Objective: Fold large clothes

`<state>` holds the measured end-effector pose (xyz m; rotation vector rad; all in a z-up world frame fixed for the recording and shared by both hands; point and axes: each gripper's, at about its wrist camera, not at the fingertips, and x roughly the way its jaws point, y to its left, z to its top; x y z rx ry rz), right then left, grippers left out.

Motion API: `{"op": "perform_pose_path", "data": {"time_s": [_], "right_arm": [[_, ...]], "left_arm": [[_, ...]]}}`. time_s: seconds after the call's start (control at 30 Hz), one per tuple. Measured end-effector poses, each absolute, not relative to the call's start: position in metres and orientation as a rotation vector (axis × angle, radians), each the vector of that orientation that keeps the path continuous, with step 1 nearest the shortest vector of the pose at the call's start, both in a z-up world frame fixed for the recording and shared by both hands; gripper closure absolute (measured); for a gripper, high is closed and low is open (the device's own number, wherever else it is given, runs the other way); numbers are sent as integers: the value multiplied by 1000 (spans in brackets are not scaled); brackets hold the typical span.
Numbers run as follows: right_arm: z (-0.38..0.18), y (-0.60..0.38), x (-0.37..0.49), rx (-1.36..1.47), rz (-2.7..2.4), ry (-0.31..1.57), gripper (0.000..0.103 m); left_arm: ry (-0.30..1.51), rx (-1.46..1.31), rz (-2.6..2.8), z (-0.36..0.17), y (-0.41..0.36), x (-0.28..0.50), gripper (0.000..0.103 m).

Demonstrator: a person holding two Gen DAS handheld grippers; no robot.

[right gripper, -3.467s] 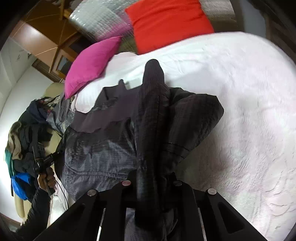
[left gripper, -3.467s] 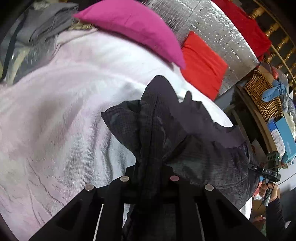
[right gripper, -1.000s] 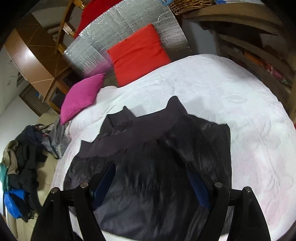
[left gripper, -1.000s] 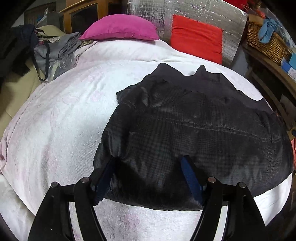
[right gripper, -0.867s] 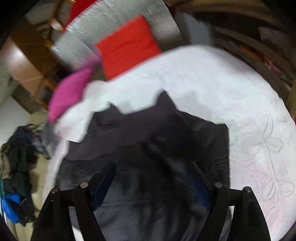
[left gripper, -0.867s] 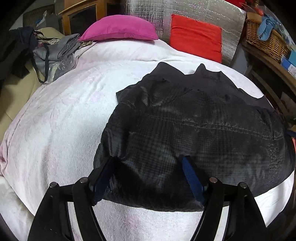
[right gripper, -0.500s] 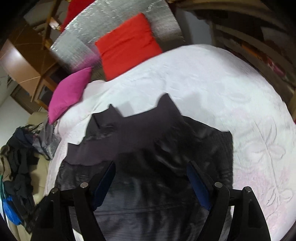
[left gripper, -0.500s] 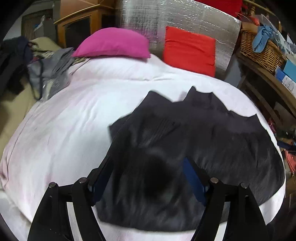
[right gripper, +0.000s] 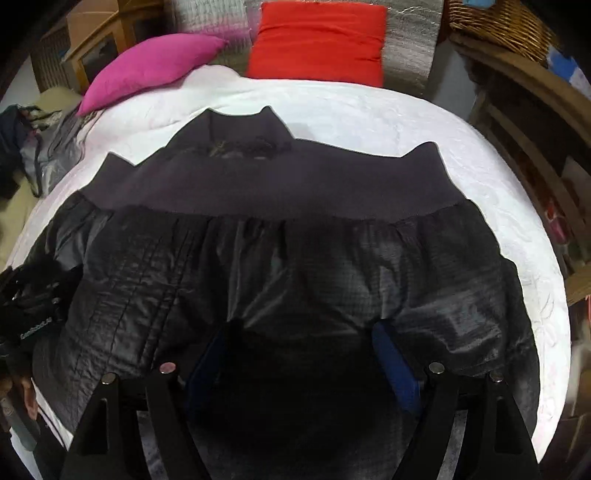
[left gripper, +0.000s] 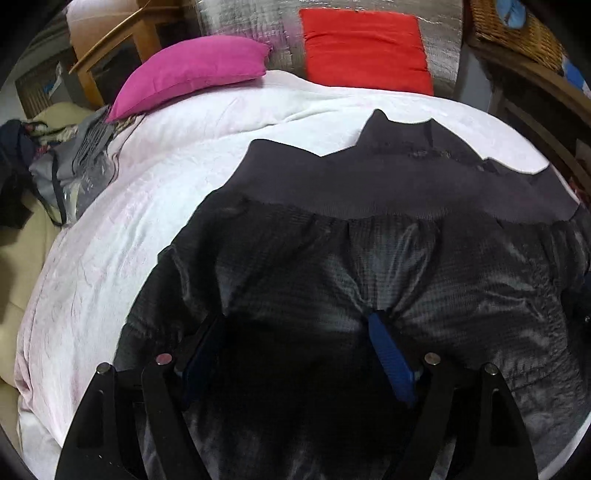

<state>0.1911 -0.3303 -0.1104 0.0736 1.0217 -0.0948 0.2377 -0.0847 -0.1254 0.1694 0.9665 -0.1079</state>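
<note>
A large black quilted jacket (left gripper: 388,258) lies spread flat on a white bedspread (left gripper: 122,221), its ribbed grey hem band (left gripper: 369,181) turned towards the pillows. It fills the right wrist view too (right gripper: 280,266). My left gripper (left gripper: 295,332) is open, its blue pads (left gripper: 388,350) wide apart and low over the jacket's near left part. My right gripper (right gripper: 303,336) is open the same way over the near right part. Neither holds any cloth. The left gripper's body shows at the left edge of the right wrist view (right gripper: 33,306).
A magenta pillow (left gripper: 192,70) and a red pillow (left gripper: 365,48) lean at the head of the bed against silver padding. Grey bags and clothes (left gripper: 74,162) lie at the bed's left side. A wicker basket (left gripper: 517,33) and wooden shelves (right gripper: 528,147) stand at right.
3.5 s ago both grippers were shut on bunched jacket cloth held up. They have since let go, and the jacket lies flat. In the last second both grippers moved closer over it.
</note>
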Motion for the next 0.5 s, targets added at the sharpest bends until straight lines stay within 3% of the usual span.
{"op": "perform_pose_path", "data": {"time_s": [0.23, 0.5], "right_arm": [[-74, -319, 118, 139, -29, 889, 21], [-128, -304, 101, 68, -96, 903, 21]], "left_arm": [[883, 49, -187, -90, -71, 177, 22], [888, 162, -200, -129, -104, 148, 19]]}}
